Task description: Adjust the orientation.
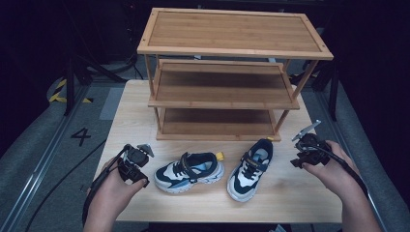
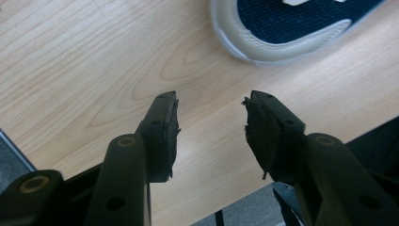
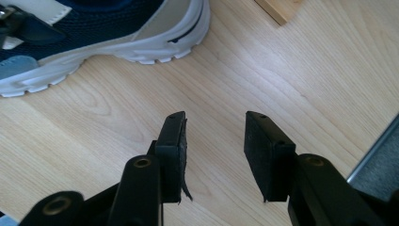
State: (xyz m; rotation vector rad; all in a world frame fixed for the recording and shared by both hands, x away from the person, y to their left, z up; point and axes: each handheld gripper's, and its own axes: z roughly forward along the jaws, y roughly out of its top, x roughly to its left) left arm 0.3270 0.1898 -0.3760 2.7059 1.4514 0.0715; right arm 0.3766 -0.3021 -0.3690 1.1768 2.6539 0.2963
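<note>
Both grippers parted, nothing between the jaws — left gripper (image 1: 140, 170) at the table's (image 1: 300, 203) 8 o'clock, right gripper (image 1: 300, 155) at 3. Two shoes mid-table: left shoe (image 1: 189, 171) lying crosswise, right shoe (image 1: 251, 168) angled — 3-tier wooden rack (image 1: 232, 72) at 12.

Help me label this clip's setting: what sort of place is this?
Probably a recording studio or lab rather than a home: a small wooden table stands alone in a dark room, with black stands, floor cables and a floor number marker. A shoe rack and shoes look staged.
</note>
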